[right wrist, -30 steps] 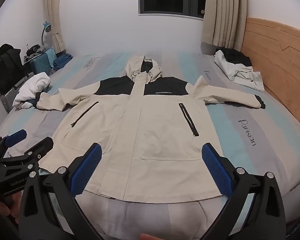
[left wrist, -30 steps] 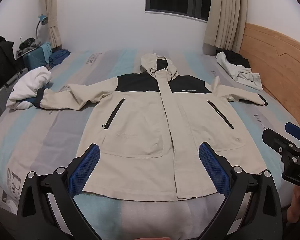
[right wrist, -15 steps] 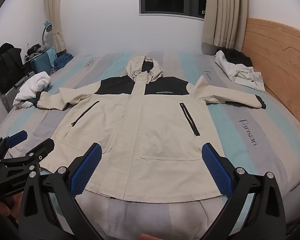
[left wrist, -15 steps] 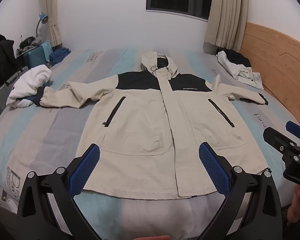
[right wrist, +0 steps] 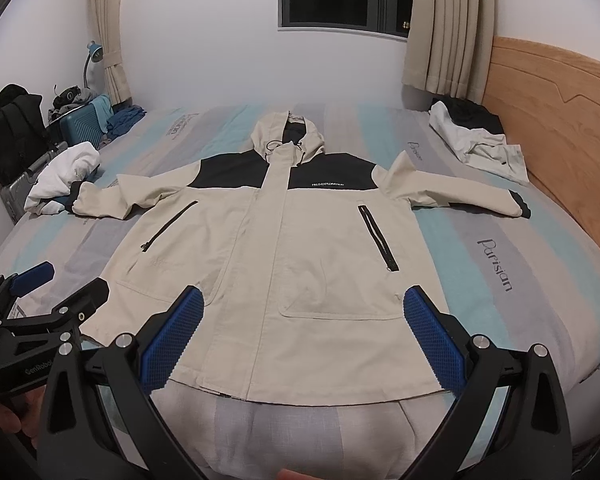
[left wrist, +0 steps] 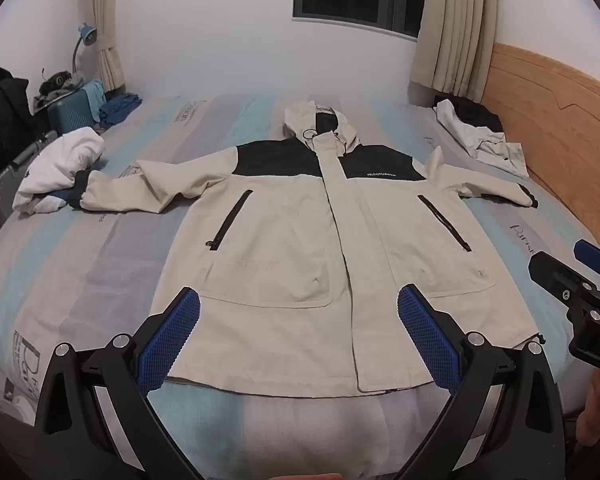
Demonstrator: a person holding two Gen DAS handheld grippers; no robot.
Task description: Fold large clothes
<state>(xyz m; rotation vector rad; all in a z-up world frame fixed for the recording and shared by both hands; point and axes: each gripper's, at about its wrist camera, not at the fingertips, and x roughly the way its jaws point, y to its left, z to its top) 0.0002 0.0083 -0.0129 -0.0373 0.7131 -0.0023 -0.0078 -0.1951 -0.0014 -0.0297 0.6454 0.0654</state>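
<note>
Spread flat and face-up across the striped bed (left wrist: pixel 112 248), zipped, hood toward the window, both sleeves out to the sides: a cream jacket (left wrist: pixel 300 248) with black shoulder panels, its hem at the near edge of the mattress. Released, wide apart and empty, both sets of jaws: left gripper (left wrist: pixel 300 344) above the hem on the wearer's right half, right gripper (right wrist: pixel 304 344) above the hem on the other half, each also seen at the edge of the other's view. Next to nothing altered over the last second: only a slight drift of the views, hem sitting a touch lower between the pads, no fold begun, no cloth touched. Judged from that, still the very start of the task, with the layout done and the first grasp pending. Probably a sleeve or a side edge to be pinched next and carried inward over the chest. Elsewhere on the bed, well apart from the work: a white garment (left wrist: pixel 60 164) touching the left cuff, a crumpled pale one (left wrist: pixel 480 140) by the wooden headboard (left wrist: pixel 560 120)
</note>
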